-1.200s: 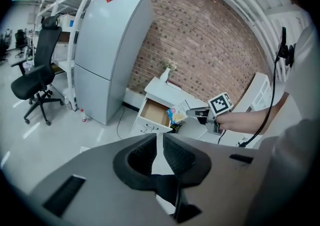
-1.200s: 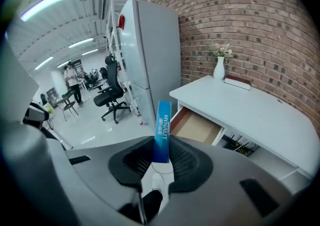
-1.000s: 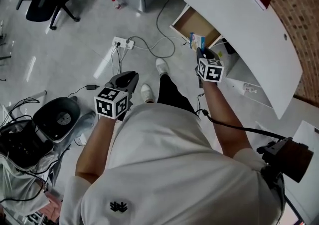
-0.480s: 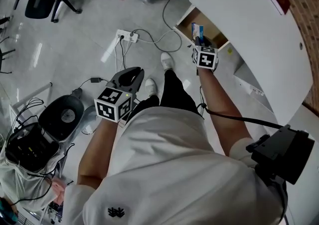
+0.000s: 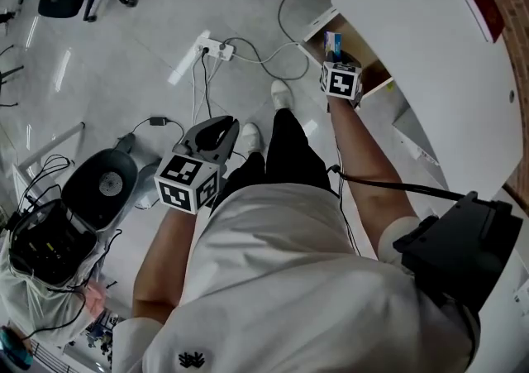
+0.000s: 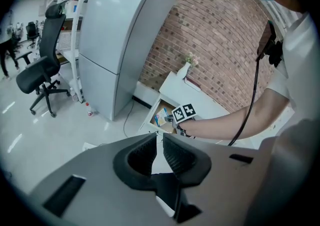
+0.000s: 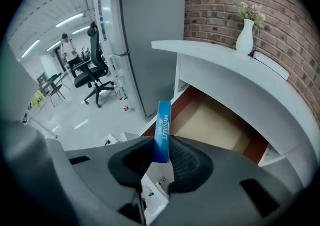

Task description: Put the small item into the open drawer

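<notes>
One small blue box (image 7: 162, 130) (likely light, stiff card, crushable) hangs over the front of the open drawer (image 7: 215, 125), its lower end pinched by the right gripper (image 7: 161, 159); left gripper (image 6: 159, 145) fingers near-closed, empty.

The right claw (image 5: 335, 55) holds a blue box (image 5: 332, 40) upright over the open drawer (image 5: 369, 72) under the white counter (image 5: 430, 40). The left claw (image 5: 221, 125) hangs well apart above the grey floor (image 5: 99, 98), near a power strip (image 5: 213, 49).
</notes>
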